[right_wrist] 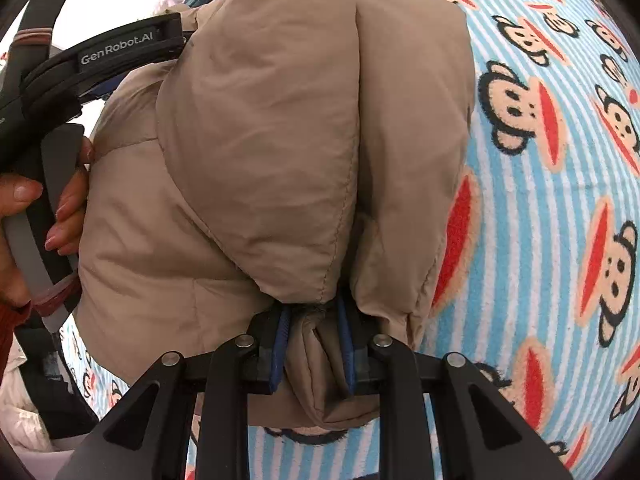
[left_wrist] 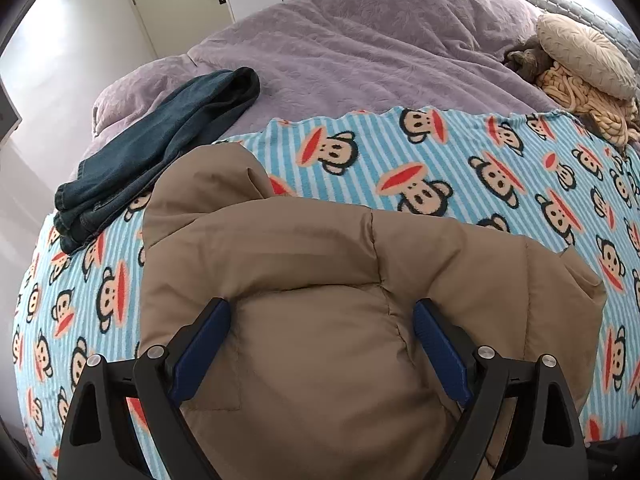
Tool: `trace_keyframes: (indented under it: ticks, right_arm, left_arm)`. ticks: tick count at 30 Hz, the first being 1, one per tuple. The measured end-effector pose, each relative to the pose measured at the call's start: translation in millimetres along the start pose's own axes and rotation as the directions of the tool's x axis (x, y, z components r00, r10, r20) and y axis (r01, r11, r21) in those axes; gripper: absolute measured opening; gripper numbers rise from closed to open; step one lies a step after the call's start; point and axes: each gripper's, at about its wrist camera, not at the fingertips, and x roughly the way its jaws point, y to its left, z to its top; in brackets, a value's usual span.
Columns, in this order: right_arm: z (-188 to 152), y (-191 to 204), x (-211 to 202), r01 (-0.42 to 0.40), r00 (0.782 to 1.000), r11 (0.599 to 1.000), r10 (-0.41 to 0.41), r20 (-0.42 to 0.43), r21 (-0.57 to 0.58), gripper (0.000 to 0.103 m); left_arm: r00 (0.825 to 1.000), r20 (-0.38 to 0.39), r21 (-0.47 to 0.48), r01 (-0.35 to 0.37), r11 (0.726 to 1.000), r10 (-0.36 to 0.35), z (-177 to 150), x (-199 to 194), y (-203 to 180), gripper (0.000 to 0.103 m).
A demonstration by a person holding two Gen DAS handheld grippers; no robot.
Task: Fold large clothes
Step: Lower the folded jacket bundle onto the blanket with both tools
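Observation:
A tan puffer jacket lies bunched on a blue striped monkey-print blanket. In the left wrist view my left gripper stands open, wide, above the jacket's padded panel, its blue pads apart from the cloth's sides. In the right wrist view my right gripper is shut on a thick fold of the jacket, which is doubled over and rises in front of the camera. A hand holds the left gripper's body at the jacket's left edge.
Folded dark blue jeans lie at the blanket's far left corner on a purple bedspread. Cushions and a knitted throw sit at the far right. A white door and wall stand behind the bed.

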Motion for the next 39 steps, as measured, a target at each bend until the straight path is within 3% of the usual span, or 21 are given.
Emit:
trace_keyframes:
  ticks: [9, 15, 23, 28, 33, 39]
  right_arm:
    - [5.2, 2.1, 6.9, 0.003, 1.0, 1.0, -0.003, 0.001, 0.0, 0.024]
    - [6.2, 1.2, 10.3, 0.003, 1.0, 1.0, -0.003, -0.002, 0.015, 0.025]
    - [7.9, 6.3, -9.2, 0.019, 1.0, 0.997, -0.019, -0.005, 0.073, 0.029]
    - [5.0, 6.3, -34.4, 0.025, 0.999, 0.995, -0.028, 0.034, 0.098, 0.031]
    - [-9.3, 12.8, -57.7, 0.056, 0.996, 0.996, -0.06, 0.062, 0.072, 0.031]
    - [-31.4, 10.0, -37.8, 0.095, 0.995, 0.992, -0.095, -0.004, 0.083, 0.031]
  left_arm:
    - [1.0, -0.03, 0.036, 0.009, 0.999, -0.008, -5.1, -28.1, 3.5, 0.092]
    - [0.997, -0.079, 0.006, 0.024, 1.0, -0.024, -22.0, -51.6, 15.8, 0.092]
    - [0.988, -0.139, -0.122, 0.054, 0.991, -0.071, -90.5, -95.0, 44.2, 0.092]
    - [0.976, -0.195, -0.148, 0.065, 0.987, -0.094, -140.9, -92.6, 41.6, 0.092]
    - [0.977, -0.189, -0.187, 0.063, 0.98, -0.099, -155.0, -93.0, 42.0, 0.095]
    - [0.974, -0.208, -0.167, 0.054, 0.984, -0.089, -158.4, -88.8, 40.5, 0.095]
